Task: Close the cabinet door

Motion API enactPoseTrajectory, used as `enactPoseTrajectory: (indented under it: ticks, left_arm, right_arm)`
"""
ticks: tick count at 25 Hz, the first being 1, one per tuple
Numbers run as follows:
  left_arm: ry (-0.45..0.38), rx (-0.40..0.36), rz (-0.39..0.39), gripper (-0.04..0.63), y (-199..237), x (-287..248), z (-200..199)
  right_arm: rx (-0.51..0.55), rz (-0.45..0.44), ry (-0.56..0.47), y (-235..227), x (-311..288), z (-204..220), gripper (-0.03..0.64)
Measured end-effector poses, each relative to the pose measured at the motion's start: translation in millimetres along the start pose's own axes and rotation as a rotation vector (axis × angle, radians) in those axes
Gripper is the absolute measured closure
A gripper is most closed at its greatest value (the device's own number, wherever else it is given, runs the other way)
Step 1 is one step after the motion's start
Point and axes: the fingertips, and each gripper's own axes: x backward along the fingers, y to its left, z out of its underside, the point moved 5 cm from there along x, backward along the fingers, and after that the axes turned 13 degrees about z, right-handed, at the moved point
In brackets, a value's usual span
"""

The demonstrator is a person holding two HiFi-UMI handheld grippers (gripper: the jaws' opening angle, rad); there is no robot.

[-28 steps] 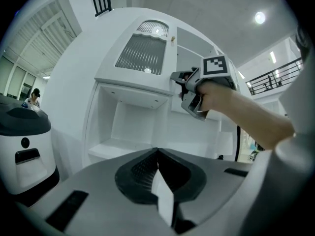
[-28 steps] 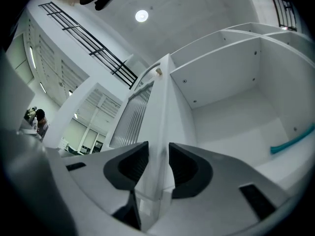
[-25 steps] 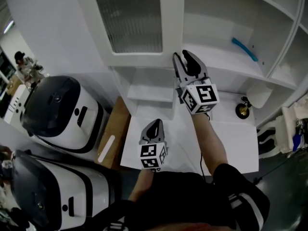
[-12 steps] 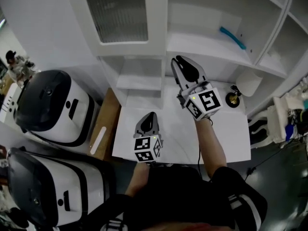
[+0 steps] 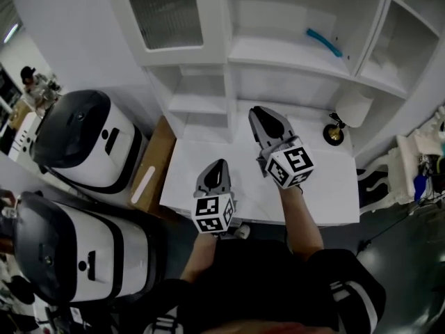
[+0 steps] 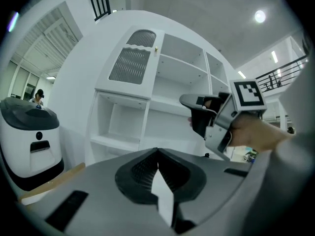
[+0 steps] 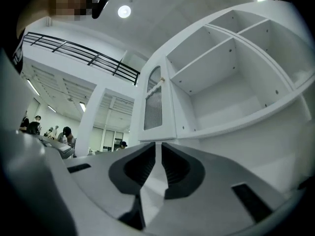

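Left tool (image 6: 157, 150): jaws together at the tips, nothing in them. Right tool (image 7: 158, 149): its jaws have just been closing and are down to a thin slit, and nothing sits in that slit.

Only the left tool view catches the right tool from outside, with the hand (image 6: 258, 134) gripping it, out in front of the open shelves. That same view gives the best look at the door (image 6: 130, 65). It's ribbed glass, over the upper left bay of the cabinet (image 5: 278, 51), with a tiny knob (image 6: 156, 48) on its right edge, and it looks flush with the front. The right tool view sees the door nearly edge-on, so I can't judge flushness from there.

The head view is the only one showing both tools over the white tabletop (image 5: 327, 193), well apart from the door. It also has a lamp (image 5: 345, 110) at the tabletop's far right, a blue thing (image 5: 325, 42) on a shelf, two black-and-white machines (image 5: 76, 141) off to the left, and a wooden board (image 5: 149, 169) just beside the tabletop.

Room stuff from the right tool view: a black railing (image 7: 74, 53), a ceiling light (image 7: 124, 11), and people (image 7: 64, 132) far off.
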Motion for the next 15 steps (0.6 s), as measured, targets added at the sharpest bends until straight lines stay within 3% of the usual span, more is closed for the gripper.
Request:
enactPoseTrajectory:
  ticks: [5, 11, 15]
  left_arm:
    - [-0.009, -0.032, -0.042, 0.583, -28.3, 27.9, 8.2]
    - [-0.025, -0.048, -0.039, 0.583, -56.7, 42.3, 14.5]
    - [-0.033, -0.050, -0.027, 0.583, -82.9, 43.5, 28.8]
  right_arm:
    - [0.016, 0.050, 0.103, 3.7, 62.8, 30.2, 0.571]
    - [0.061, 0.208, 0.142, -6.5, 139.9, 50.1, 0.598]
    - [0.062, 0.258, 0.167, -19.1, 187.4, 59.6, 0.598]
